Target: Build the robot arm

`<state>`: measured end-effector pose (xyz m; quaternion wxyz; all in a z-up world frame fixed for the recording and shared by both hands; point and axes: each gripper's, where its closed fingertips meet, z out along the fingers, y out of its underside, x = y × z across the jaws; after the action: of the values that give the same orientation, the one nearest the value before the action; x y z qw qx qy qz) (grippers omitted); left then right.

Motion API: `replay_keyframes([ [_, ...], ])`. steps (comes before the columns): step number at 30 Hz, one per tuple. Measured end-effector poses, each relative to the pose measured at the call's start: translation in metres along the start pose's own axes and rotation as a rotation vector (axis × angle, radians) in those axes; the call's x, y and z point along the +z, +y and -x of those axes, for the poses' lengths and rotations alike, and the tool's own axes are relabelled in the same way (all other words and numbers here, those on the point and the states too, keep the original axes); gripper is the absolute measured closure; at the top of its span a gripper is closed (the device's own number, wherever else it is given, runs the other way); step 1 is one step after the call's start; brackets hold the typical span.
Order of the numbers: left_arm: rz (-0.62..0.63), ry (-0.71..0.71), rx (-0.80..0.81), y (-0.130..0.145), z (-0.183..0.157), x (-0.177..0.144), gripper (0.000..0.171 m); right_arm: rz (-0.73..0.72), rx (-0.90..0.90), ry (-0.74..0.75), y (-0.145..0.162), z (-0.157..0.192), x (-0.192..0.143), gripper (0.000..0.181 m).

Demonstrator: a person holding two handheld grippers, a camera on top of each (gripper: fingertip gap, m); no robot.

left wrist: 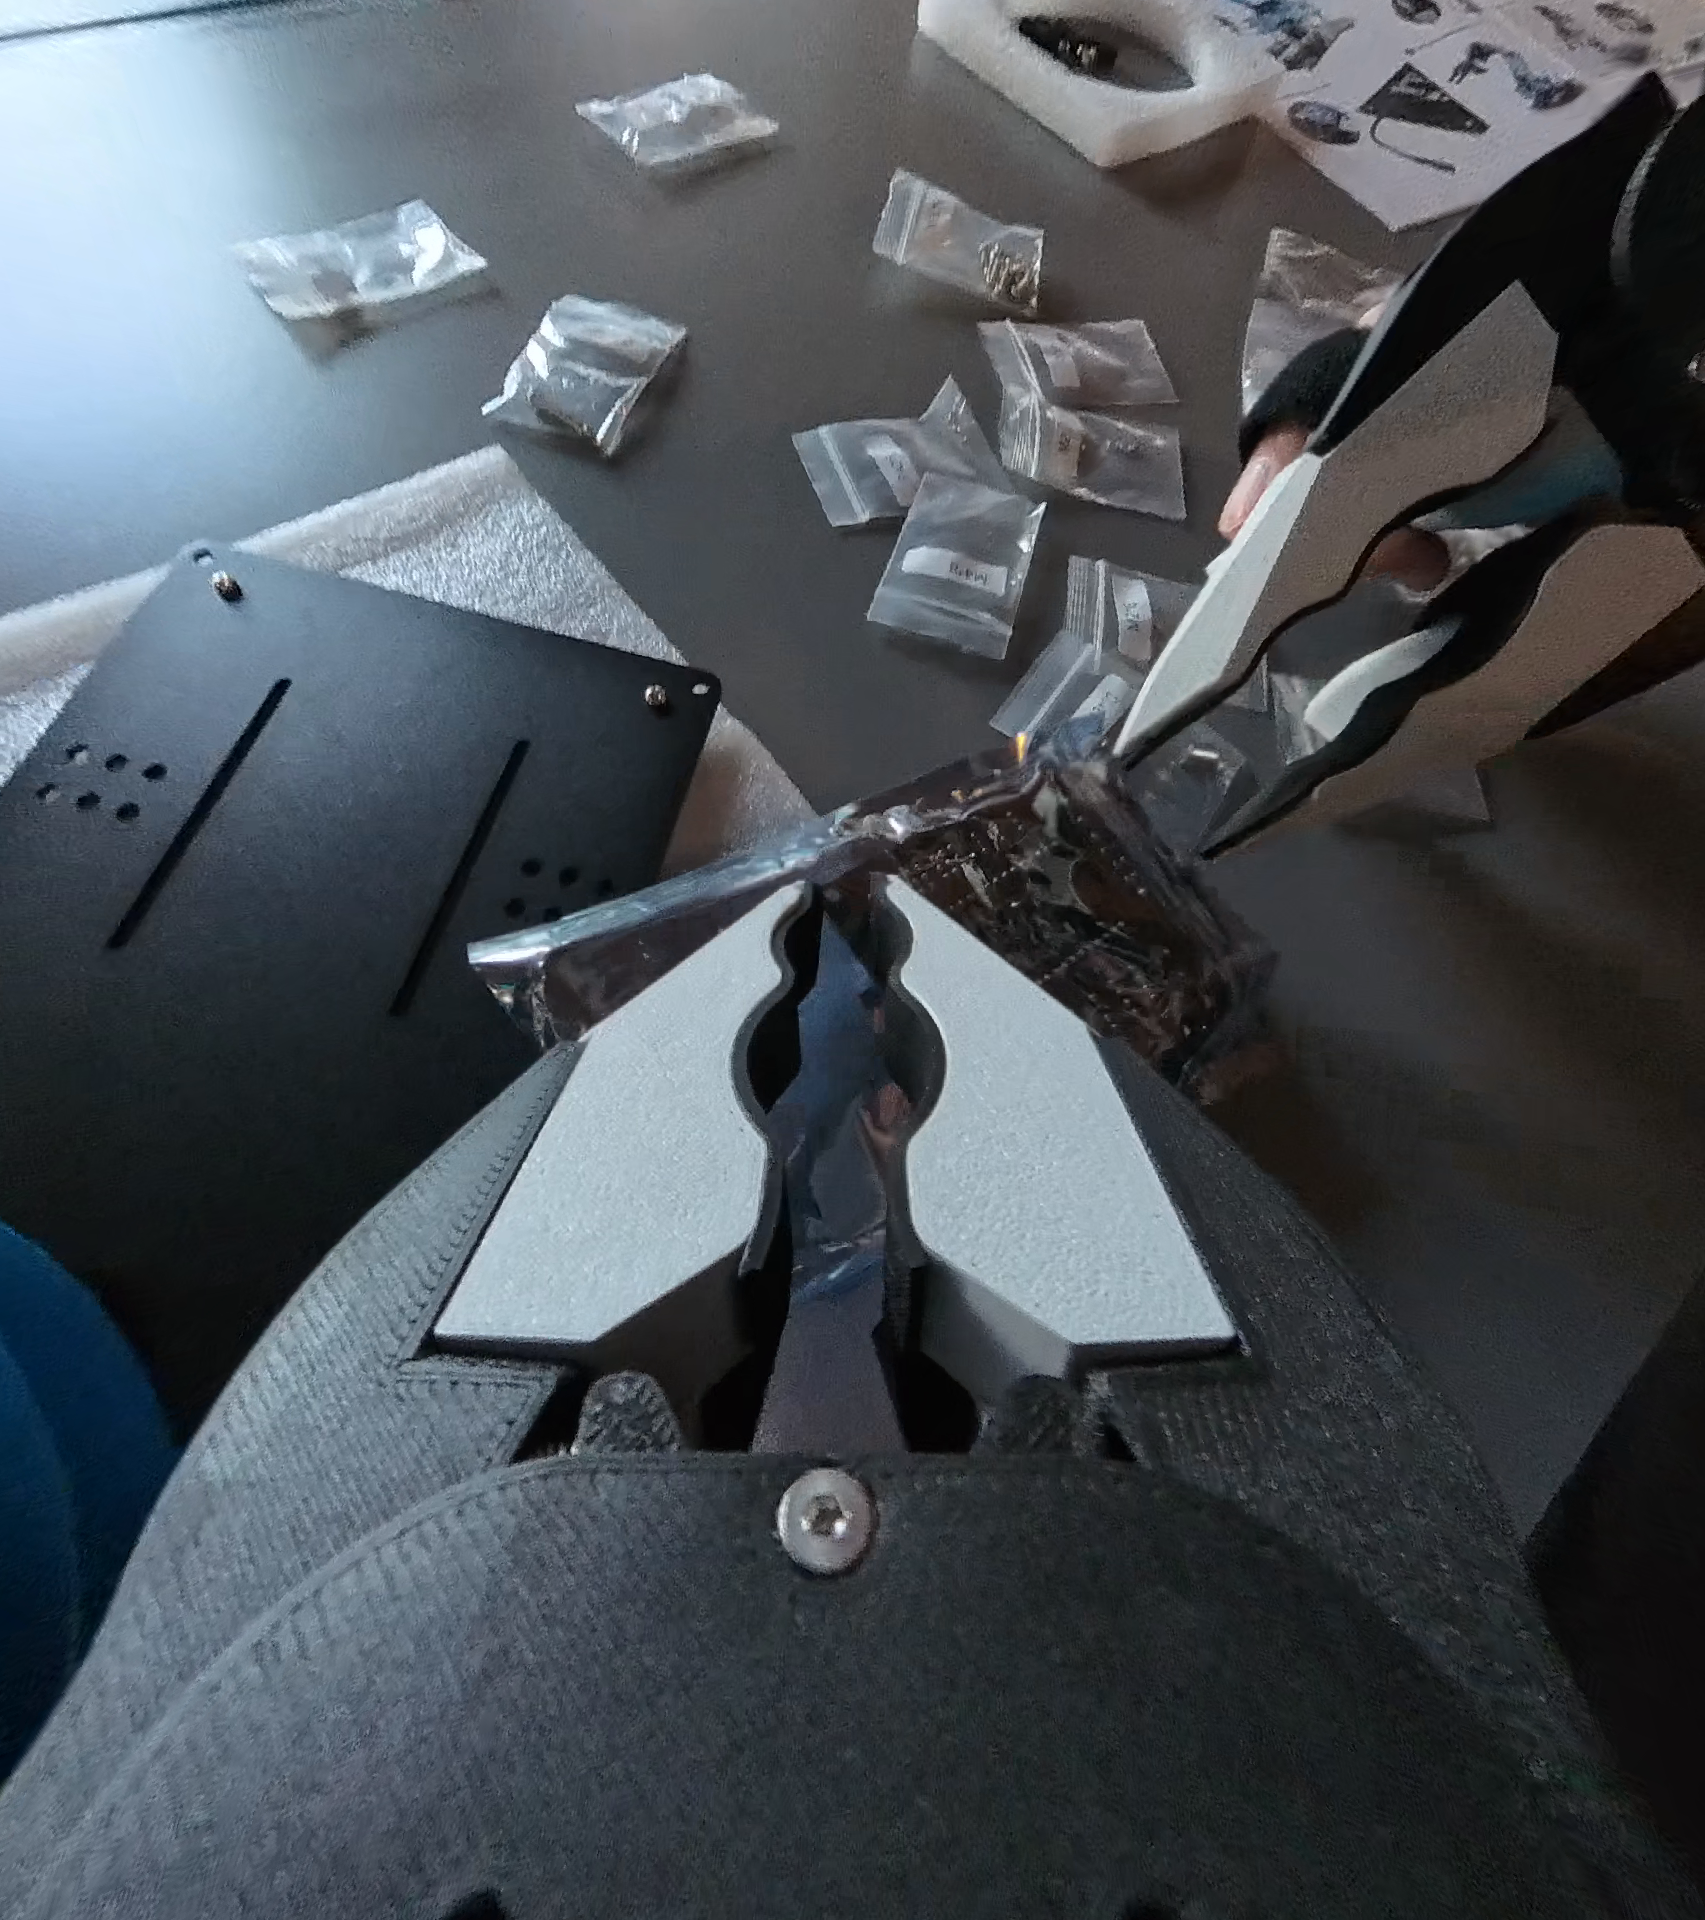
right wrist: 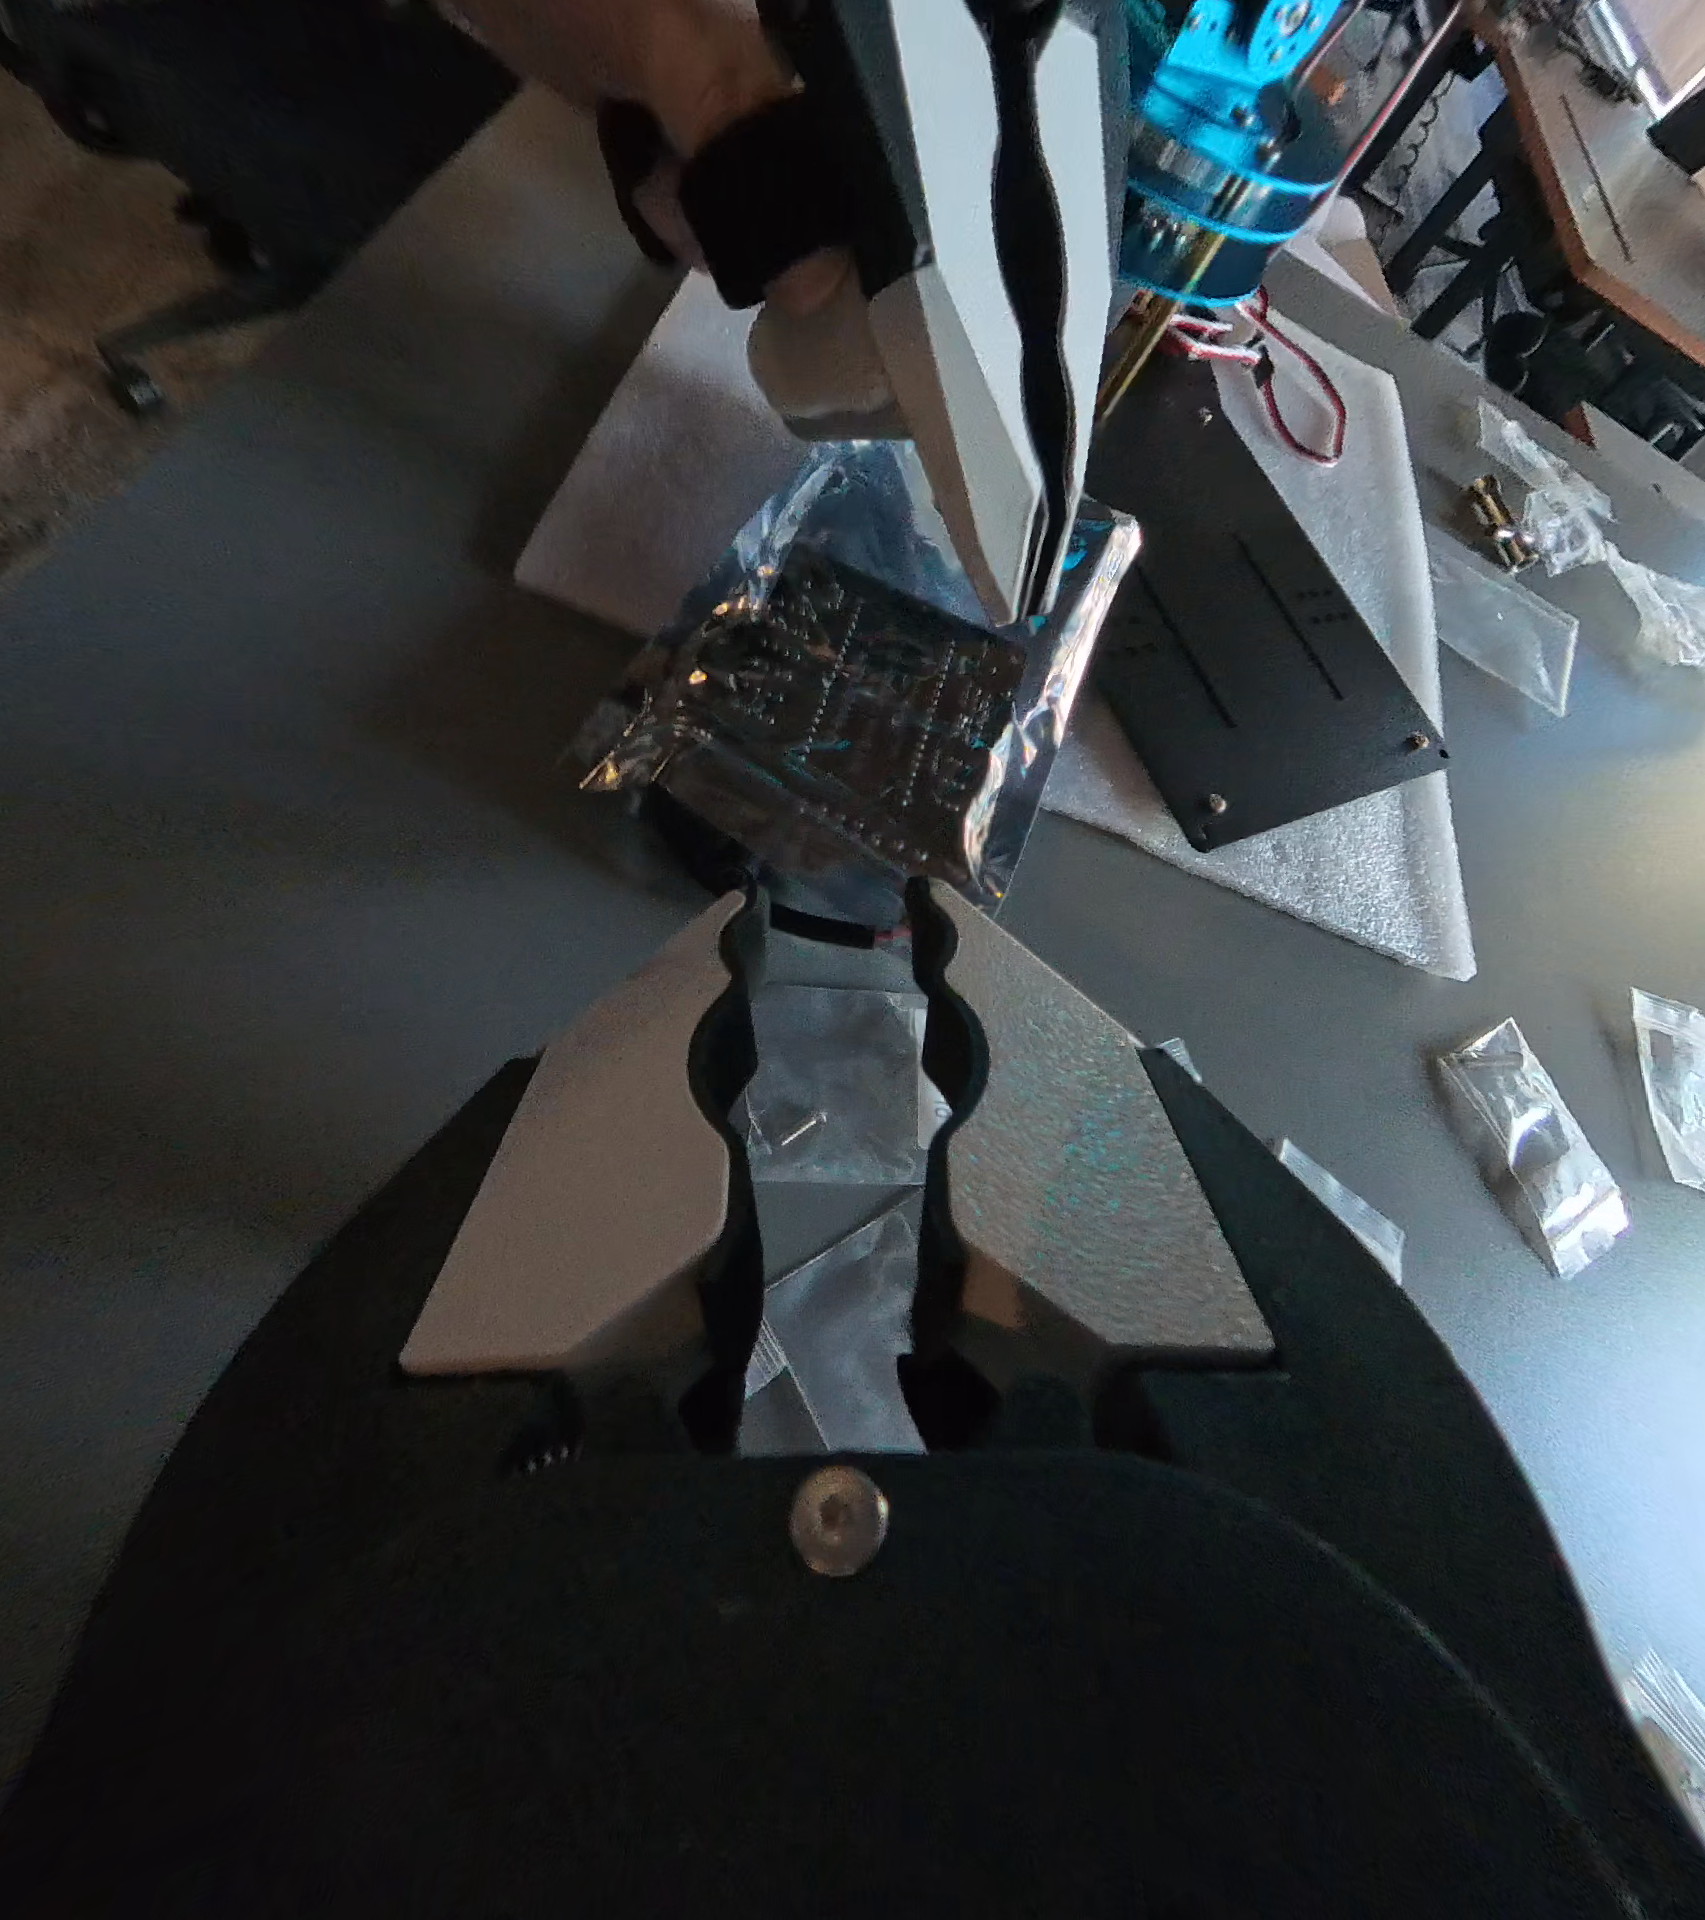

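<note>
A silver anti-static bag (left wrist: 1066, 914) with a dark circuit board inside is held above the table. My left gripper (left wrist: 848, 899) is shut on the bag's flat sealed edge, and the foil runs back between its fingers. In the right wrist view the left gripper (right wrist: 1030, 613) comes down from the top and pinches the bag (right wrist: 827, 727) at its far corner. My right gripper (right wrist: 832, 899) is open, its two fingertips either side of the bag's near edge. In the left wrist view the right gripper (left wrist: 1170, 800) straddles the bag's far corner. A gloved hand (left wrist: 1295, 405) holds it.
A black metal plate (left wrist: 308, 831) with slots and holes lies on a white foam sheet (left wrist: 463, 530) at the left. Several small clear zip bags (left wrist: 962, 582) of hardware are scattered on the dark table (left wrist: 204, 156). A white foam block (left wrist: 1108, 83) and a printed sheet (left wrist: 1450, 135) lie at the back. A blue servo assembly (right wrist: 1232, 135) stands by the plate. Some 8 cm of space lies between my two pairs of fingers.
</note>
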<state>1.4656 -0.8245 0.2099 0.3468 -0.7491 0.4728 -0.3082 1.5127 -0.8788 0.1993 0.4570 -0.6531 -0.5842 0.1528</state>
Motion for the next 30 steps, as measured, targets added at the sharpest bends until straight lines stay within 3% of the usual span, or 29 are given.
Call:
replay_keyframes([
  [6,0.031,-0.014,0.0,0.007,0.002,0.003,0.166,-0.007,0.014,0.059,0.001,-0.009,0.007,0.157],
  [13,0.054,-0.061,0.082,0.011,0.001,0.007,0.167,-0.124,0.046,0.102,-0.018,-0.015,0.004,0.178],
  [18,0.059,-0.061,0.073,0.011,0.001,0.007,0.17,-0.034,-0.194,0.259,-0.015,-0.023,0.007,0.172],
  [23,0.036,-0.044,0.028,0.01,0.001,0.006,0.17,0.009,-0.184,0.239,-0.009,-0.02,0.01,0.181],
  [30,0.011,-0.101,-0.024,0.01,0.007,0.001,0.171,0.044,-0.275,0.343,-0.013,-0.026,0.008,0.181],
])
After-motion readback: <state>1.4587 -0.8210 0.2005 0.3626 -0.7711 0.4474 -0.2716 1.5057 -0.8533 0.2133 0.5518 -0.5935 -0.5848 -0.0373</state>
